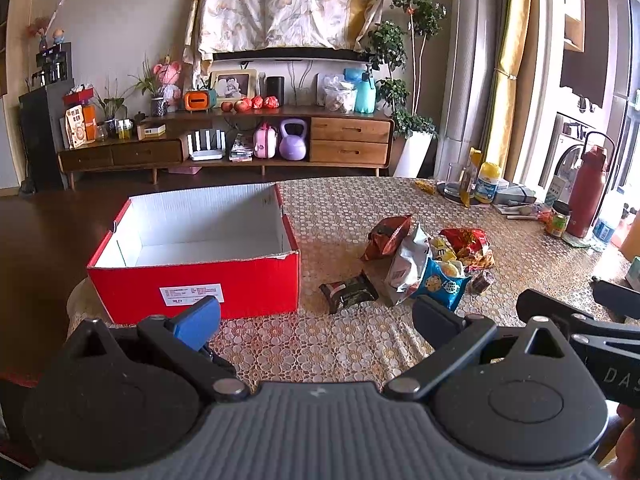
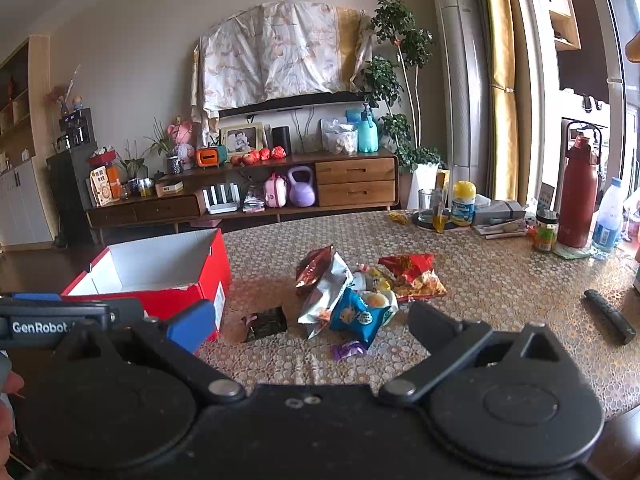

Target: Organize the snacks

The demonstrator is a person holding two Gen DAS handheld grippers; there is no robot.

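Observation:
An open red cardboard box (image 1: 192,284) with a white, empty inside stands at the table's left; it also shows in the right wrist view (image 2: 156,276). To its right lies a pile of snack packets: a blue bag (image 1: 438,282) (image 2: 358,316), a silver bag (image 1: 408,264) (image 2: 326,296), a red bag (image 1: 468,246) (image 2: 412,274), a brown bag (image 1: 386,236) (image 2: 314,268), a dark packet (image 1: 348,292) (image 2: 266,322) and a small purple packet (image 2: 350,349). My left gripper (image 1: 316,316) is open and empty, short of the pile. My right gripper (image 2: 310,320) is open and empty, near the pile.
The table (image 1: 340,208) has a patterned lace cover. At its far right stand a red flask (image 2: 578,196), a water bottle (image 2: 608,220), a jar (image 2: 546,232), a yellow-lidded tub (image 2: 463,204), a glass and papers. A black remote (image 2: 610,316) lies at the right.

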